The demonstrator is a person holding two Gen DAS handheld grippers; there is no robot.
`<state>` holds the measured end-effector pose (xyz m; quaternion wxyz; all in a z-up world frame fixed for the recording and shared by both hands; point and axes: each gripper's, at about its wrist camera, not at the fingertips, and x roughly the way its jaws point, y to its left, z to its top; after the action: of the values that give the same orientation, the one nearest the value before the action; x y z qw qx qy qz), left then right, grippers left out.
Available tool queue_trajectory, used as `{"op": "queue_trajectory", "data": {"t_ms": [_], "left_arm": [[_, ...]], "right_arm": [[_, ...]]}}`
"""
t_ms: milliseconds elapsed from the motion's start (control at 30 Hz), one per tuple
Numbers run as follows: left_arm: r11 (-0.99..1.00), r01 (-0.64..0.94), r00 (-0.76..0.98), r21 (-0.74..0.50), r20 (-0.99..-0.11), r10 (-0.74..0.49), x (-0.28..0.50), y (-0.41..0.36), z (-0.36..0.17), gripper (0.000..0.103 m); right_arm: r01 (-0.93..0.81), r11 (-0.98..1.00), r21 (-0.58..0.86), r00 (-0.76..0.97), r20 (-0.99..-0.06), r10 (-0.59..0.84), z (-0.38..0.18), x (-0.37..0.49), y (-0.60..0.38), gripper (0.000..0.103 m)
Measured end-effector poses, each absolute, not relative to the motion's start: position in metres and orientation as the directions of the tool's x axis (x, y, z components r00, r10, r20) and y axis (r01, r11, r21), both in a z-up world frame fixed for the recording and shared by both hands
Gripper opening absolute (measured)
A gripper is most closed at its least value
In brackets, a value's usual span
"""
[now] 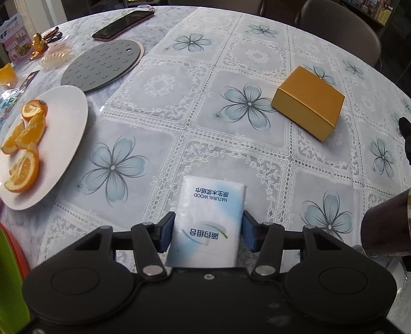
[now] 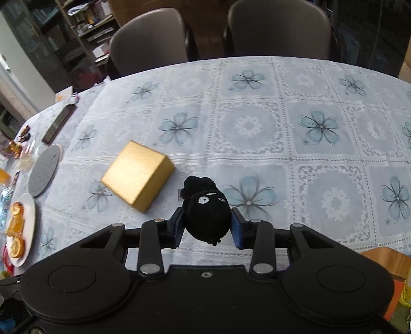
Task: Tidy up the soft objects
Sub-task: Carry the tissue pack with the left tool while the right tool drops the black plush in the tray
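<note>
A white and blue tissue pack (image 1: 209, 218) lies on the flowered tablecloth at the near edge, and my left gripper (image 1: 207, 231) is shut on it, with the blue pads against its two long sides. A black knitted plush toy (image 2: 206, 214) with stitched white eyes sits between the blue pads of my right gripper (image 2: 208, 227), which is shut on it above the cloth. A gold cardboard box (image 1: 308, 101) (image 2: 137, 174) stands on the cloth, far right in the left wrist view and left of the toy in the right wrist view.
A white plate (image 1: 69, 120) with orange slices (image 1: 24, 159) sits at the left, a grey round trivet (image 1: 102, 64) and a phone (image 1: 123, 24) behind it. Two chairs (image 2: 151, 38) stand at the table's far side. A dark metal cup (image 1: 385, 226) is at the right.
</note>
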<state>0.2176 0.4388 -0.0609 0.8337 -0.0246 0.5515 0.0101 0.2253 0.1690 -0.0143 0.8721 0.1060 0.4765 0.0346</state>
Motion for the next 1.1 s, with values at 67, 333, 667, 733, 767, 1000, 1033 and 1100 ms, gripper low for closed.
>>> {"op": "queue_trajectory", "data": {"t_ms": [67, 333, 667, 733, 767, 1000, 1033, 1100], "left_arm": [[0.998, -0.060, 0.395, -0.032, -0.918, -0.006, 0.209, 0.444, -0.052, 0.050], [0.992, -0.113, 0.385, -0.050, -0.923, -0.003, 0.158, 0.452, -0.026, 0.051], [0.998, -0.041, 0.339, -0.055, -0.940, -0.038, 0.093, 0.400, -0.014, 0.050], [0.998, -0.001, 0.336, -0.058, -0.940, -0.055, 0.083, 0.378, -0.012, 0.050], [0.998, 0.020, 0.335, -0.061, -0.940, -0.064, 0.080, 0.367, -0.010, 0.050], [0.974, 0.214, 0.327, -0.081, -0.933, -0.150, 0.055, 0.262, 0.008, 0.051], [0.967, 0.242, 0.327, -0.083, -0.931, -0.162, 0.052, 0.244, 0.010, 0.050], [0.950, 0.296, 0.325, -0.095, -0.926, -0.193, 0.044, 0.211, 0.016, 0.050]], "right_arm": [[-0.014, 0.972, 0.234, 0.540, -0.817, 0.204, -0.007, 0.216, 0.185, 0.040], [-0.203, 0.938, 0.281, 0.467, -0.814, 0.345, 0.005, 0.169, 0.233, 0.040], [-0.205, 0.933, 0.296, 0.345, -0.870, 0.352, -0.013, 0.092, 0.204, 0.040], [-0.174, 0.939, 0.298, 0.343, -0.875, 0.341, -0.013, 0.076, 0.184, 0.040], [-0.154, 0.941, 0.300, 0.346, -0.876, 0.336, -0.013, 0.069, 0.172, 0.040], [0.036, 0.950, 0.311, 0.412, -0.870, 0.270, -0.004, 0.016, 0.072, 0.040], [0.065, 0.948, 0.313, 0.422, -0.869, 0.258, -0.002, 0.009, 0.058, 0.040], [0.128, 0.941, 0.314, 0.446, -0.865, 0.228, 0.002, -0.007, 0.025, 0.040]]}}
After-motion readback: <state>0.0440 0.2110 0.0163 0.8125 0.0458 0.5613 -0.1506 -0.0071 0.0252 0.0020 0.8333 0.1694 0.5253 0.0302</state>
